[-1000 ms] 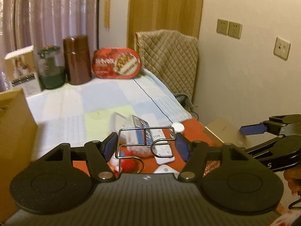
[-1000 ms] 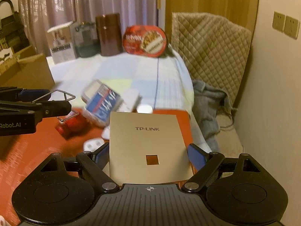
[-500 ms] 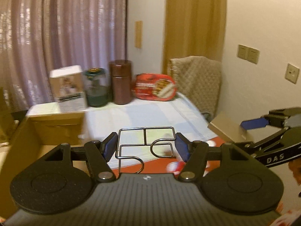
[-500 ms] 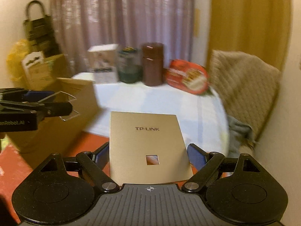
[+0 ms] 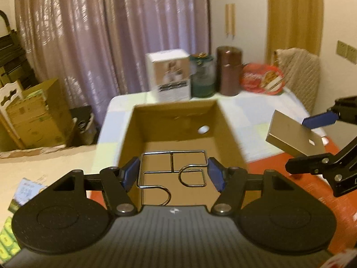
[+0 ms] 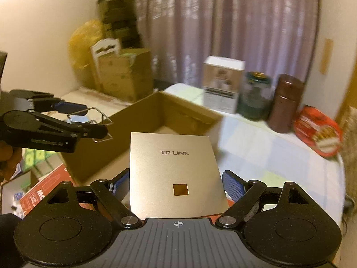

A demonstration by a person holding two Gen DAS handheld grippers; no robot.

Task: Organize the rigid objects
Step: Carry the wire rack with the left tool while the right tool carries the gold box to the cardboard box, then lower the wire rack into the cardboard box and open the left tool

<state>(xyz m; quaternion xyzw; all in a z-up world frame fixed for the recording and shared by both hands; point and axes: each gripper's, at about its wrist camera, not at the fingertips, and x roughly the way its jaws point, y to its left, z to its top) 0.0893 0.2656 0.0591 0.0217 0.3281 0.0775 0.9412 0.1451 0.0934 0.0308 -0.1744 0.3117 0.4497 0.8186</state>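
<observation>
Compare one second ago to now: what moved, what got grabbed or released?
Both hand-held grippers swung from the red mat's clutter over to the open cardboard box, which now lies ahead of both. Nothing grabbed or released: the left hand-held gripper still clamps the wire rack, and the right hand-held gripper still clamps the gold TP-LINK box. The white carton, jars and red tin stayed put.

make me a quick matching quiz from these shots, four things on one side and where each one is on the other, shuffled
Things:
1. wire rack
2. gold TP-LINK box
3. cardboard box
4. brown canister

Places:
A. open-topped on the table, ahead of both grippers
B. between the right gripper's fingers
C. at the table's far end, by the curtain
D. between the left gripper's fingers

Pairs: 1-D, 2-B, 3-A, 4-C
</observation>
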